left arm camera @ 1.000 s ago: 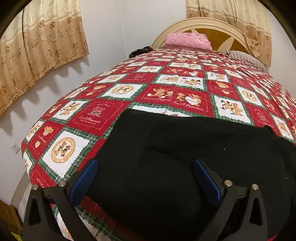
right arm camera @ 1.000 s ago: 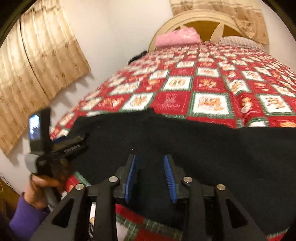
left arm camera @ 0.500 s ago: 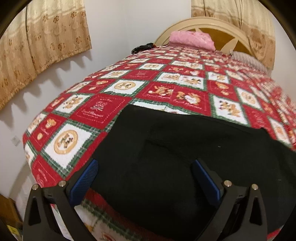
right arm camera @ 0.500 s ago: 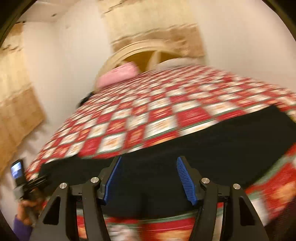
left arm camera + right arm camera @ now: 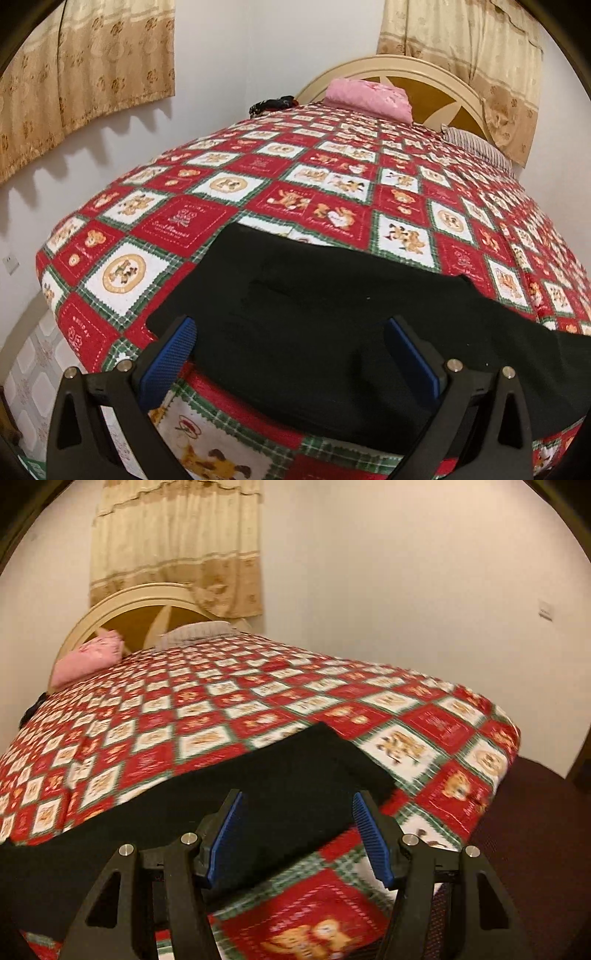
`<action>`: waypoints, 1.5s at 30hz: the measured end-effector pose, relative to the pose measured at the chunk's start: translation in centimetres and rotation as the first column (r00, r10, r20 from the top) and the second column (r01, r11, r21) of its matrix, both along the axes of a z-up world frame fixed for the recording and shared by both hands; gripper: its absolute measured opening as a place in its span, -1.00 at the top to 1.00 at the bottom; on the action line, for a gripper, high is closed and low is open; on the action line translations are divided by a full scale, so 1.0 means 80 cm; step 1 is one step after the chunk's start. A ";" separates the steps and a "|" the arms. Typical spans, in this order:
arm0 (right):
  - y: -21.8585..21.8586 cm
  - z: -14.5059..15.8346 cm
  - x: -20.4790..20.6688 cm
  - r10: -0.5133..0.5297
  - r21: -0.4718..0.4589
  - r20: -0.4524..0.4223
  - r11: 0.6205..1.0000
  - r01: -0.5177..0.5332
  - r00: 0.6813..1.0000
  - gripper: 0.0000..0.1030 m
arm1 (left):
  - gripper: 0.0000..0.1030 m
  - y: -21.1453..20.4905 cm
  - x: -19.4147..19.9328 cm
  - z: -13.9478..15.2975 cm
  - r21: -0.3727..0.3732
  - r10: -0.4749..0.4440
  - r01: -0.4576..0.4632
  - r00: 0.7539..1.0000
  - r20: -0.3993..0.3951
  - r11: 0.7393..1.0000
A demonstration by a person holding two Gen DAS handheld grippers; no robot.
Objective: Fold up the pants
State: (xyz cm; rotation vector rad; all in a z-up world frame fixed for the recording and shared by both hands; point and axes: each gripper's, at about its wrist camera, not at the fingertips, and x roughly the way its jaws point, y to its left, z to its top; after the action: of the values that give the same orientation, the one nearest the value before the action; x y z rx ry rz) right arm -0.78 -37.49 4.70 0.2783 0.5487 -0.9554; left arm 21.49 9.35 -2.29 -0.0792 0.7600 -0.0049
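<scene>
Right hand-held gripper (image 5: pixel 299 834) has swung over to the leg end of the flat black fabric pants (image 5: pixel 280 775) and opened wide, empty; left hand-held gripper (image 5: pixel 291 362) stays wide open, empty, just over the other end, so probably lining up the next fold

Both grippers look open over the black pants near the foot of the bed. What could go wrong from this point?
1. The black pants lie close to the quilt's near edge; a tug toward the camera could slide them off.
2. The open left gripper and right gripper might pinch the quilt along with the fabric.
</scene>
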 end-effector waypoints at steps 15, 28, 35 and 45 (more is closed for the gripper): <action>-0.031 -0.017 -0.015 -0.084 0.017 -0.019 0.996 0.085 0.996 -0.21 | -1.00 -0.041 -0.010 0.013 0.066 -0.057 0.056 0.998 0.021 0.996; -0.061 -0.035 -0.017 -0.094 0.057 -0.011 0.994 0.094 0.996 -0.21 | -1.00 -0.080 -0.019 0.023 0.131 -0.111 0.105 0.993 0.035 0.986; -0.066 -0.037 -0.017 -0.089 0.057 -0.002 0.994 0.089 0.996 -0.21 | -1.00 -0.097 -0.020 0.022 0.159 -0.134 0.128 0.991 0.028 0.979; -0.066 -0.041 -0.010 -0.069 0.051 -0.009 0.996 0.069 0.998 -0.21 | -1.00 -0.106 -0.023 0.021 0.180 -0.145 0.138 0.989 0.025 0.974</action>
State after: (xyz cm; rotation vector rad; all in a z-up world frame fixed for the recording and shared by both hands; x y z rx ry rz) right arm -1.56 -42.80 1.39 0.3419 0.5742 -1.0107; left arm 19.68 0.84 -0.62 0.1448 0.7242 -0.0741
